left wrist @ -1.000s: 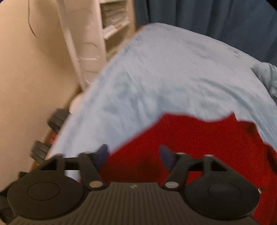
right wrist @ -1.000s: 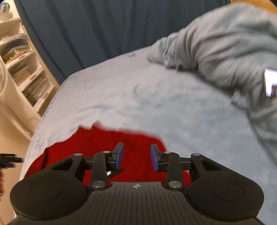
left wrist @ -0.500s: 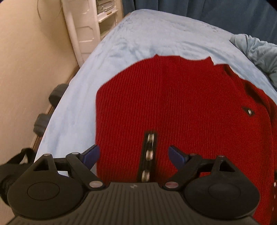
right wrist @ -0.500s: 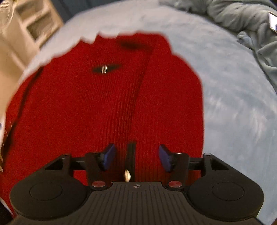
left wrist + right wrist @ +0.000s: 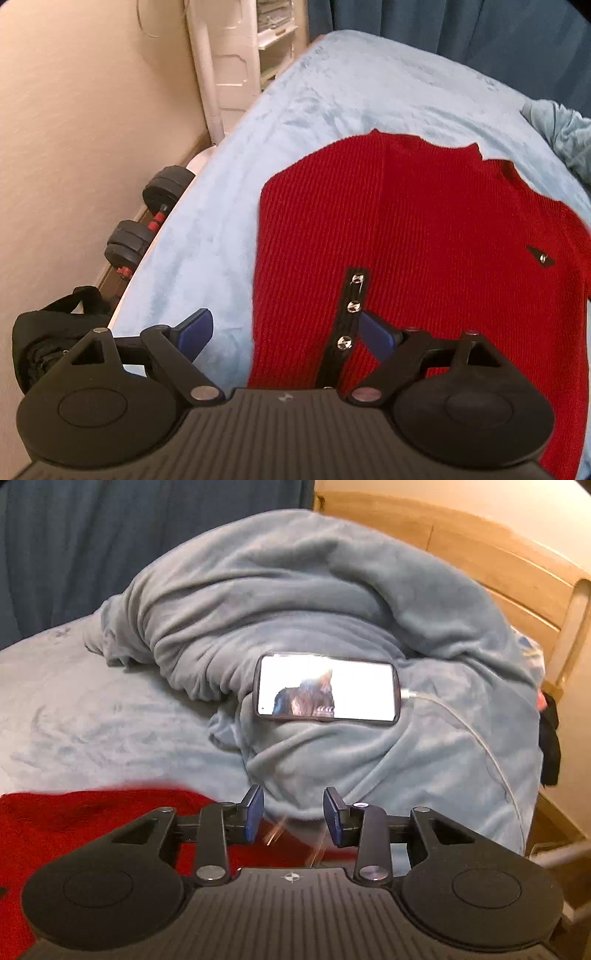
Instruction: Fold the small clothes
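Note:
A red knit garment [image 5: 424,229] lies flat on the light blue bed cover [image 5: 295,122], with a black snap placket [image 5: 347,314] running down its near part. My left gripper [image 5: 286,332] hovers over the garment's left edge, jaws wide open and empty; its right fingertip [image 5: 376,334] is beside the placket. In the right wrist view only a corner of the red garment [image 5: 92,819] shows at lower left. My right gripper [image 5: 293,814] is above that corner's edge. Its jaws are closing with a clear gap, and nothing is pinched between the pads.
A bunched grey-blue blanket [image 5: 295,590] lies ahead of the right gripper, with a lit phone [image 5: 327,694] on it and its white cable [image 5: 480,746]. A wooden headboard [image 5: 517,579] stands at the right. Dumbbells [image 5: 147,221], a black bag [image 5: 48,336] and white shelving [image 5: 236,55] are beside the bed.
The left view pulled back over the garment, then shifted left so its edge lies between the fingers. The right view swung off the red garment towards the blanket and phone, and its jaws narrowed.

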Available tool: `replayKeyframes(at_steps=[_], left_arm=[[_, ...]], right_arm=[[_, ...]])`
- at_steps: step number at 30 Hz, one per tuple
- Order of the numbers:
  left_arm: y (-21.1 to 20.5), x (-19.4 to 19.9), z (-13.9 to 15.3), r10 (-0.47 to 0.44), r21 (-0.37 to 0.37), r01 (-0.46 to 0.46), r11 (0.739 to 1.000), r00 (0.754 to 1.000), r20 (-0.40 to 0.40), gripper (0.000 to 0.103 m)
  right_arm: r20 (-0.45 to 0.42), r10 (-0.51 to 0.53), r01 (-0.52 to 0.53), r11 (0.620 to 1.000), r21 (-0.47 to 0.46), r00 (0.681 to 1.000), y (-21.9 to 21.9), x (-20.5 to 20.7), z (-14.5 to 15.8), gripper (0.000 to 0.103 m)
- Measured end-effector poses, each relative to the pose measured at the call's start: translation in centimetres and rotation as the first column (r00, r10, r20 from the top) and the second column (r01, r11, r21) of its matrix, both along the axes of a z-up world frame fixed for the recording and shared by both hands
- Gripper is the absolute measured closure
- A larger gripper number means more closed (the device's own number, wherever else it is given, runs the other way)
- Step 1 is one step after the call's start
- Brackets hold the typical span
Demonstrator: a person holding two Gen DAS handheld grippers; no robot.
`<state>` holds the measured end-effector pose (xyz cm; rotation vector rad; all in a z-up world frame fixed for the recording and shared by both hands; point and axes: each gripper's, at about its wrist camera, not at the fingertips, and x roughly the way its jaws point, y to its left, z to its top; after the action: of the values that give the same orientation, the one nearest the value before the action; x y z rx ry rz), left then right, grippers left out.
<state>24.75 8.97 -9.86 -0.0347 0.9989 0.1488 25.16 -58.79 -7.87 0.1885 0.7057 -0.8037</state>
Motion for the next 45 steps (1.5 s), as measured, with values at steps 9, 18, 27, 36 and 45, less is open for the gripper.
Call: replayKeyframes(at_steps=[9, 18, 27, 36, 45], left_arm=[[-0.4, 1.2, -1.1, -0.024, -0.012, 0.023, 1.000, 0.999, -0.041, 0.011], [-2.5, 3.3, -7.1, -0.257, -0.006, 0.265, 0.964, 0.927, -0.274, 0.069], [11.0, 10.3, 5.3, 0.008, -0.280, -0.030, 0.959, 0.997, -0.082, 0.092], [20.2, 19.6, 12.7, 0.338, -0.248, -0.337, 0.908, 0.940, -0.039, 0.098], [4.4, 25.0, 17.6, 0.100, -0.317, -0.083, 0.945, 0.994, 0.040, 0.103]], right_arm=[[0.052, 0.232, -0.238, 0.946, 0.220, 0.971, 8.5, -5.5, -4.3, 0.059], [0.090, 0.387, -0.388, 0.825, 0.411, 0.918, 21.2, -9.3, -5.1, 0.057], [0.109, 0.469, -0.475, 0.806, 0.353, 0.876, 24.8, -7.5, -1.8, 0.057], [0.106, 0.498, -0.499, 0.782, 0.374, 0.860, 26.7, -5.8, -2.7, 0.057], [0.083, 0.455, -0.446, 0.794, 0.413, 0.886, 24.7, -6.6, -5.8, 0.057]])
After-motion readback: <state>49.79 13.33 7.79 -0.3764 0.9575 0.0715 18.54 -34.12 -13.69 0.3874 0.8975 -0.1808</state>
